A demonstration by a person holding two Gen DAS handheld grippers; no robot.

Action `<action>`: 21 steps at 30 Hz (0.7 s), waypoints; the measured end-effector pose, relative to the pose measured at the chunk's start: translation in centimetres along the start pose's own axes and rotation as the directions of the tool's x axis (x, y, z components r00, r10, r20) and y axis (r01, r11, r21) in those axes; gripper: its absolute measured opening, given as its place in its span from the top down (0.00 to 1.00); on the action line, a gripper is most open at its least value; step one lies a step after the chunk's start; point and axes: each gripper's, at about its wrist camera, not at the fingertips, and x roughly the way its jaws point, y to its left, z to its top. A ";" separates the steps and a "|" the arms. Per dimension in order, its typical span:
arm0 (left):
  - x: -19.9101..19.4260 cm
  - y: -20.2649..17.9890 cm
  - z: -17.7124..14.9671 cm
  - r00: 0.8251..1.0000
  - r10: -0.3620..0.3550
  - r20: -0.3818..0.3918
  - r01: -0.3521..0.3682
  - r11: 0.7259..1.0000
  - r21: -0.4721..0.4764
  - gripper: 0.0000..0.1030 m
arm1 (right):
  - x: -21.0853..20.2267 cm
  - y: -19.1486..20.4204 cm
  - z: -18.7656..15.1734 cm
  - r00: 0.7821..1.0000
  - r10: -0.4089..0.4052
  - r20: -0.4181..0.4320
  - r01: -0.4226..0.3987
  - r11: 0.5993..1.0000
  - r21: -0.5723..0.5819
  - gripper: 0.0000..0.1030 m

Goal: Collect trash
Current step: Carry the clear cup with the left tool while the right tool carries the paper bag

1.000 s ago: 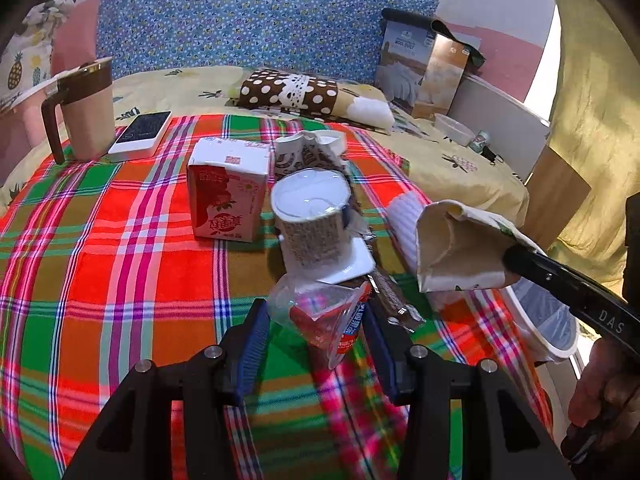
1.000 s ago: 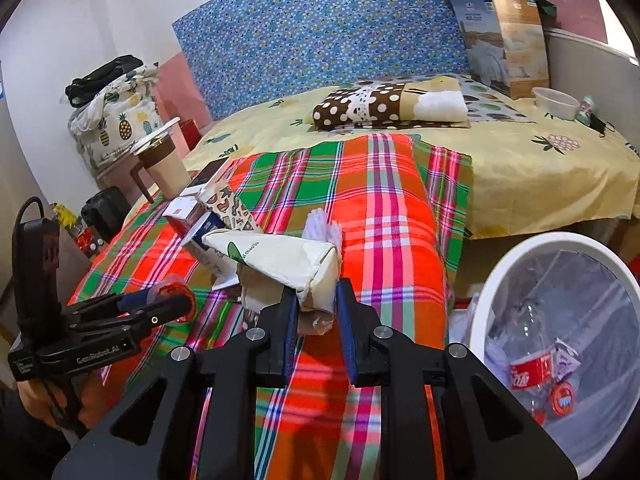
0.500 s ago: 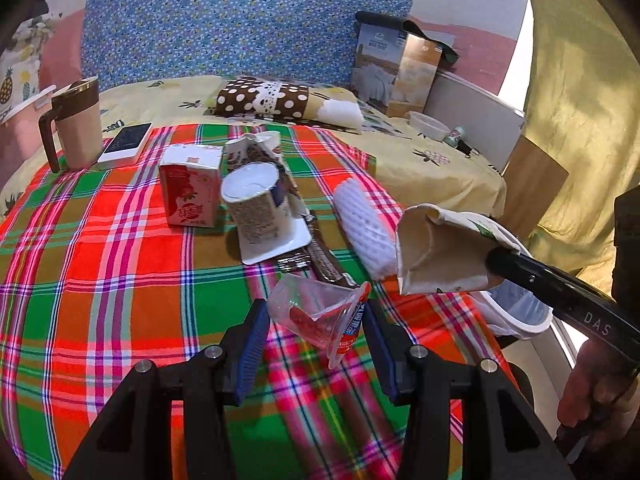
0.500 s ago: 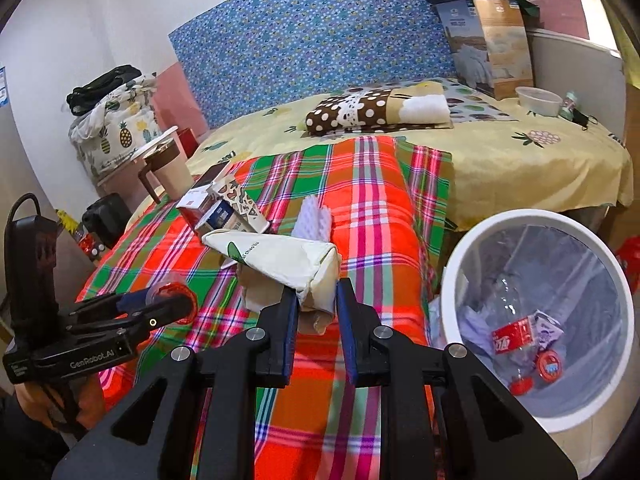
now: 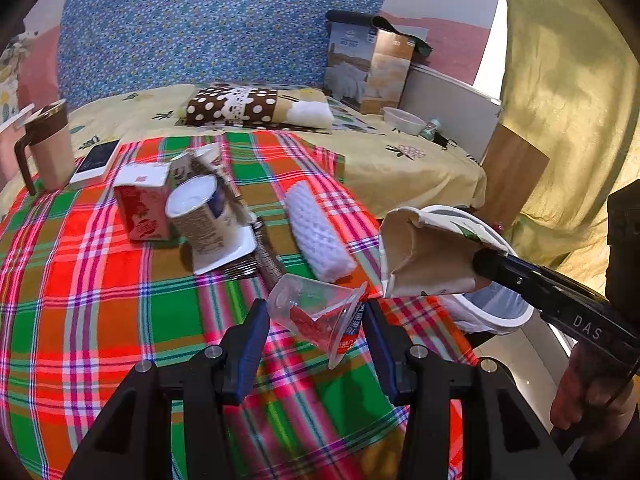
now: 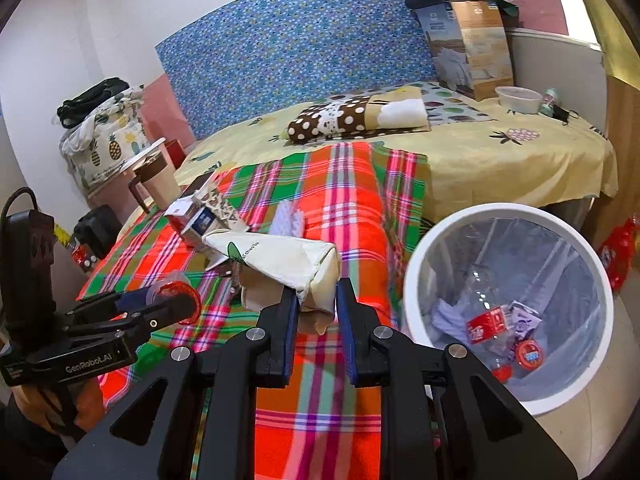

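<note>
Far rim of white trash bin [image 5: 516,322] hidden behind crumpled paper bag [image 5: 428,256] in left wrist view; bin's right side and base cut by picture's edge [image 6: 508,212] in right wrist view. Print on red carton [image 5: 142,204] near plaid blanket's [image 5: 92,308] left edge too small to read. Small item beside white bowl [image 6: 518,98] at bed's far corner too small to identify.

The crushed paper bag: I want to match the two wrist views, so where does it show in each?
Left wrist: the paper bag sits right of centre, pinched by the right gripper coming in from the right.
Right wrist: paper bag at centre, between this gripper's fingers.
Shared landmark: white trash bin.
</note>
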 end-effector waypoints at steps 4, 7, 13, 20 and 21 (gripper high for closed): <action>0.5 -1.3 0.4 1.000 -0.019 -0.002 0.019 1.000 0.025 0.53 | -0.6 -1.0 -0.2 1.000 -0.029 0.008 0.029 0.999 0.019 0.79; 1.0 -2.5 0.9 0.999 -0.037 -0.003 0.037 0.998 0.051 0.53 | -1.0 -2.3 -0.3 0.998 -0.057 0.013 0.056 0.997 0.044 0.79; 2.5 -5.3 1.6 0.997 -0.076 -0.016 0.077 0.992 0.101 0.53 | -2.1 -4.6 -0.7 0.994 -0.107 0.019 0.105 0.991 0.088 0.79; 4.2 -8.9 2.0 0.992 -0.124 -0.034 0.128 0.978 0.167 0.53 | -3.1 -7.0 -1.4 0.987 -0.160 0.017 0.157 0.978 0.137 0.79; 4.5 -9.4 2.1 0.991 -0.132 -0.037 0.136 0.975 0.176 0.53 | -3.2 -7.3 -1.5 0.986 -0.167 0.015 0.164 0.976 0.144 0.79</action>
